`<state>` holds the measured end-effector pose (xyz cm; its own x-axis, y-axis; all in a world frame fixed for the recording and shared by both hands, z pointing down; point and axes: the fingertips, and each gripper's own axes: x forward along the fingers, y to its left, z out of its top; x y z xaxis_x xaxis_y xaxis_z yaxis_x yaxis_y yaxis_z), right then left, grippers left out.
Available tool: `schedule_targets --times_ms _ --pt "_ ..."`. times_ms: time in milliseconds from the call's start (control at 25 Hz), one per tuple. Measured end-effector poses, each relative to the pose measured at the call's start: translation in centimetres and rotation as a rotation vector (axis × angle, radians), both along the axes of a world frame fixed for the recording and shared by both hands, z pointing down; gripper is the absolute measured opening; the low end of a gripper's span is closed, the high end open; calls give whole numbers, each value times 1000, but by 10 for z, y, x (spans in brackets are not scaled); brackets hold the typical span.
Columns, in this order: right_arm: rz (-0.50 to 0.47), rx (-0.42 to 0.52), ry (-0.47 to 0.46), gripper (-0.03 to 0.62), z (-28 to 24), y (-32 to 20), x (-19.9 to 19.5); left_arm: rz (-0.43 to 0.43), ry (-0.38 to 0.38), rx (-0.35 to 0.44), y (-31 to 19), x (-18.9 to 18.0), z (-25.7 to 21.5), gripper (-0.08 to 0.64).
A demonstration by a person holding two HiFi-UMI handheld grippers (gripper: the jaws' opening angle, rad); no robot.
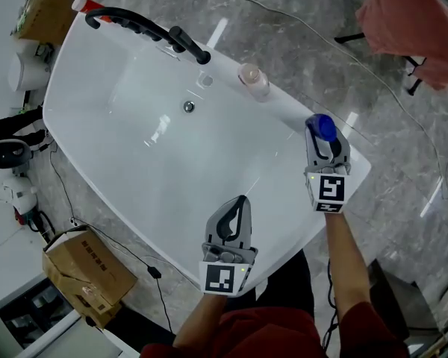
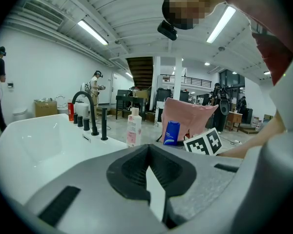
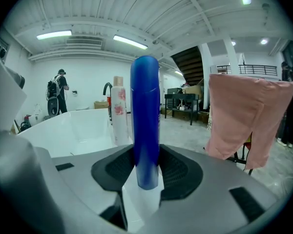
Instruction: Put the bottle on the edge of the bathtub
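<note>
The right gripper [image 1: 326,142] is clamping the blue bottle [image 1: 325,126] between its pads, jaws standing fairly wide around its body, and is holding it upright over the right-hand rim of the white bathtub [image 1: 157,189] – whether the base is touching the rim I cannot tell. The left gripper [image 1: 240,206] is hovering over the near rim with jaws pressed together, gripping nothing. A pale pink-labelled bottle [image 1: 254,81] is standing on the far rim – near the black faucet [image 1: 145,28]

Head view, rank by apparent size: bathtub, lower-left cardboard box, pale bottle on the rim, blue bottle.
1. bathtub
2. cardboard box
3. pale bottle and blue bottle: look alike; the blue one is seen end-on, partly hidden by the right gripper.
</note>
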<state>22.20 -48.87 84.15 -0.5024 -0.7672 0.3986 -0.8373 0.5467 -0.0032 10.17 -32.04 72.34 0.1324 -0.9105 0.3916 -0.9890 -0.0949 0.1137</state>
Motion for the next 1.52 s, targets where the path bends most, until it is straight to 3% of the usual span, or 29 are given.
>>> schedule_targets --times_ms 480,920,1160,1520 --pt "-1 -98 13 207 13 28 11 12 0 1 15 2 -9 5" --pt "-10 -194 46 207 -15 172 26 -3 13 49 66 -15 -51 5" --pt "36 -167 26 206 -80 248 25 -12 -21 25 122 -48 -81 5" --pt "81 24 -30 199 -243 309 -17 3 -19 116 194 -103 -166 5"
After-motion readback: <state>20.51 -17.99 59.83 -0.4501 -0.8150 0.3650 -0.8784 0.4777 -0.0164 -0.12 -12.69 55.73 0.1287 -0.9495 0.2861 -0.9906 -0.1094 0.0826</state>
